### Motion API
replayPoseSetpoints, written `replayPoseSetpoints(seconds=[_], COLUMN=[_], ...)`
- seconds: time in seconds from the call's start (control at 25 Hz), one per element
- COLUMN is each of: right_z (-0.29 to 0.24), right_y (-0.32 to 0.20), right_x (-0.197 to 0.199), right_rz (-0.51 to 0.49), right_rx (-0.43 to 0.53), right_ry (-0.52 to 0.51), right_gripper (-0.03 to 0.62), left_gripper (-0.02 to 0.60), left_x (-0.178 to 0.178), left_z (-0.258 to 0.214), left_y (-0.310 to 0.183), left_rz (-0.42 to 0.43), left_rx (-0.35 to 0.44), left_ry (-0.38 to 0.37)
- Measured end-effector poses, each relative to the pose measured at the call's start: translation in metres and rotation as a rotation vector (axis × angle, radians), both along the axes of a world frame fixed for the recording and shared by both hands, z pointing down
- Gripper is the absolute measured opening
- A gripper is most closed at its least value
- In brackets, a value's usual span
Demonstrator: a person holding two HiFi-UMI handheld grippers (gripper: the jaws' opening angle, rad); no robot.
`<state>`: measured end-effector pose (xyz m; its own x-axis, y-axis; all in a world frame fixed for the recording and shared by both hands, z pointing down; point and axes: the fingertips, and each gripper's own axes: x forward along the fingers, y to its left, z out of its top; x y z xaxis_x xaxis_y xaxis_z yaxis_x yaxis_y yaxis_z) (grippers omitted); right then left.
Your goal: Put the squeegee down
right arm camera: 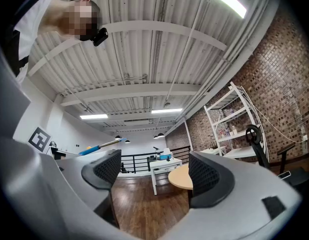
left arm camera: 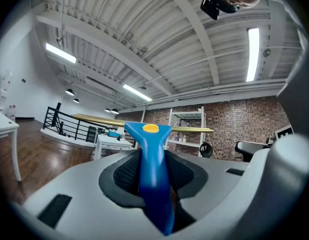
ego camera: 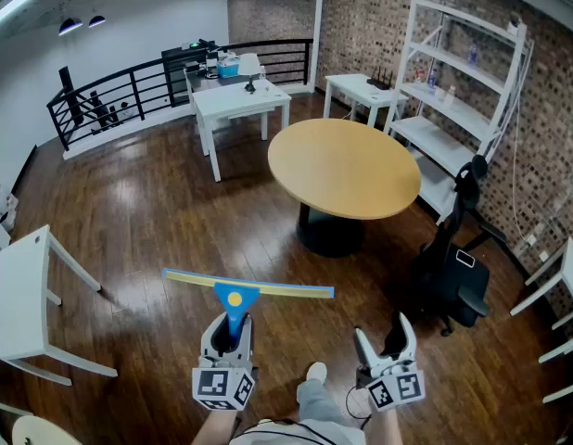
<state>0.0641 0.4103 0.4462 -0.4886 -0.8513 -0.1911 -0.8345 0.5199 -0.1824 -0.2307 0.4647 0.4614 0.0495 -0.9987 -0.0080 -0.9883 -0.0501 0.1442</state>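
Left gripper (ego camera: 231, 334) is clamped on the blue handle of the squeegee (ego camera: 236, 297), held in the air over the wooden floor (ego camera: 157, 221); the handle points straight ahead of the jaws, the yellow blade lying crosswise; right gripper (ego camera: 386, 343) hangs beside it, jaws apart and empty; the round table (ego camera: 344, 168) stands ahead and rightward, well apart; no writing can be read.
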Motion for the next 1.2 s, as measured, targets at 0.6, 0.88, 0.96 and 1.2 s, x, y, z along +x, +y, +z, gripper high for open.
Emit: replayPoseSetpoints(seconds=[0.6,0.88,0.96,1.2], right_z=[0.001,0.032,0.041,0.014], right_y=[-0.274,-0.39,-0.437,-0.589], right_x=[0.046,0.05,0.049,0.014], right_rz=[-0.136,-0.104,-0.073,-0.011], right_rx=[0.011,-0.045,-0.052,-0.016], right_ry=[-0.038,-0.007,0.0,0.053], right_gripper=[0.451,0.451,0.451,0.451], left_gripper=[0.115,0.115,0.115,0.115], left_x=[0.073,0.078,0.071,0.039], left_z=[-0.023,0.001,0.007,0.011], left_y=[-0.253,-0.387,-0.44,-0.596], left_rz=[-0.063,-0.006,0.014,0.057], left_rx=[-0.003,-0.025,-0.013,-0.037], left_ry=[-0.011,-0.016,-0.009,0.055])
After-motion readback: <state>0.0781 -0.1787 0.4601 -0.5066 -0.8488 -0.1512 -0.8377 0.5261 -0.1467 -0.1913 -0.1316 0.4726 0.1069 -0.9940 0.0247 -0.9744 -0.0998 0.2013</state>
